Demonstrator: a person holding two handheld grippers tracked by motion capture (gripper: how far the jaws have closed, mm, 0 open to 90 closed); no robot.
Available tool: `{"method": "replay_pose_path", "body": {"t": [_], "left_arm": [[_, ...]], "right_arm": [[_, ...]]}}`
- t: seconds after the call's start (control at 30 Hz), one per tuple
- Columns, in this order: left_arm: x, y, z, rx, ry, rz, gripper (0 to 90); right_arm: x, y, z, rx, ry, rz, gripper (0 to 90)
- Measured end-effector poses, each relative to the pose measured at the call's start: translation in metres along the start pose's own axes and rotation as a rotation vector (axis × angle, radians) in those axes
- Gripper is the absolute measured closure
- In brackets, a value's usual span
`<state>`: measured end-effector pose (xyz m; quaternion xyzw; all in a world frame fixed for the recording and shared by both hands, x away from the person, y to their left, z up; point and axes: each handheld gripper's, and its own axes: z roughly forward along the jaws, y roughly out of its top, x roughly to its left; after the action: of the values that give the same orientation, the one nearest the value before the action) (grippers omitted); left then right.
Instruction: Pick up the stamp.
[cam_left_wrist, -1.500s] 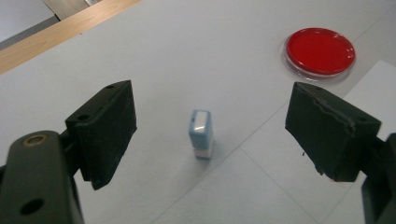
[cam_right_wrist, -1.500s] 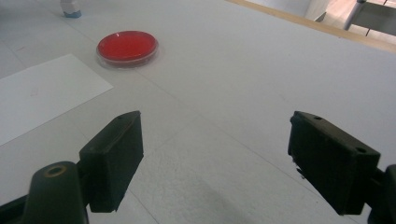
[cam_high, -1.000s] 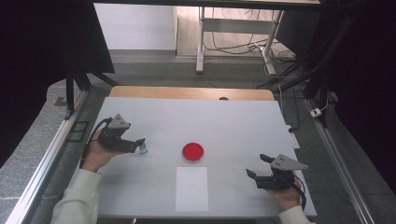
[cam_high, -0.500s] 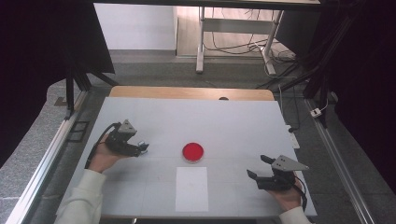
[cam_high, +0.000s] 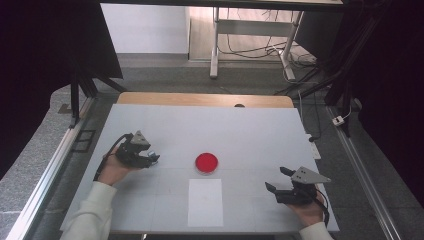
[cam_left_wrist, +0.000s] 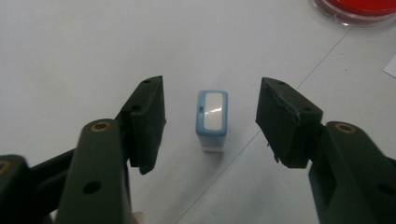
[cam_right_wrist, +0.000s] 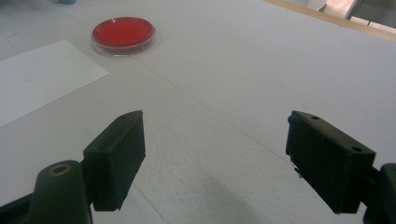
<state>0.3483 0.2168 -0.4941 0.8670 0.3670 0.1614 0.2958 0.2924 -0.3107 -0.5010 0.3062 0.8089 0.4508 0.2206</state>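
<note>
a small blue stamp (cam_left_wrist: 211, 119) with a pale top face stands upright on the white table (cam_high: 250, 130), on its left part, well apart from the round red ink pad (cam_high: 206, 162) at the middle and from the blank sheet of paper (cam_high: 205, 201) that lies just in front of that pad. in the left gripper view the stamp sits squarely between the two black jaws, with bare table showing on both sides of it, so nothing presses on it yet. the left gripper (cam_high: 150, 159) hangs low over the stamp; its jaws have just been closing around it and stand half spread, with the stamp between them but untouched.

the step in hand looks like the pick-up of the stamp. the next move seems to call for closing the jaws the rest of the way until both pads (cam_left_wrist: 148, 119) bear on the stamp's blue sides, evenly, since a push from one side alone could tip or slide so small a block. after that a straight lift would carry it toward the ink pad.

the right gripper (cam_high: 277, 181) rests near the table's right front corner, jaws spread wide and empty, well apart from pad and paper.
</note>
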Motion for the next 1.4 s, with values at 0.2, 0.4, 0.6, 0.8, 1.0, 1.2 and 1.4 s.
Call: {"method": "replay_pose_path", "body": {"t": [0.2,0.4,0.6,0.8,1.0,1.2,1.4], "left_arm": [[-0.0006,-0.0014,0.0012,-0.001,-0.005,0.003,53.1],[-0.0016,-0.0016,0.0022,0.008,-0.012,0.014,59.3],[-0.0022,-0.0020,0.0027,0.010,0.002,0.015,66.8],[-0.0006,-0.0030,0.0024,0.000,-0.007,0.003,74.0],[-0.0009,-0.0029,0.0013,0.001,-0.005,-0.001,75.4],[-0.0008,-0.0027,0.0005,0.000,-0.015,-0.010,75.6],[-0.0008,-0.0020,-0.0020,-0.015,-0.023,-0.022,75.7]], "right_arm": [[0.0002,-0.0001,0.0002,0.002,-0.001,-0.002,19.6],[0.0002,-0.0002,0.0003,0.002,0.001,-0.002,19.8],[0.0005,-0.0001,0.0004,0.000,0.003,-0.002,19.8],[0.0005,-0.0002,0.0002,0.002,0.001,-0.004,19.8],[0.0008,-0.0001,0.0000,0.000,-0.001,-0.005,19.8],[0.0009,-0.0003,-0.0001,0.001,-0.008,-0.008,19.9],[0.0011,-0.0004,0.0000,0.000,-0.008,-0.011,19.9]]}}
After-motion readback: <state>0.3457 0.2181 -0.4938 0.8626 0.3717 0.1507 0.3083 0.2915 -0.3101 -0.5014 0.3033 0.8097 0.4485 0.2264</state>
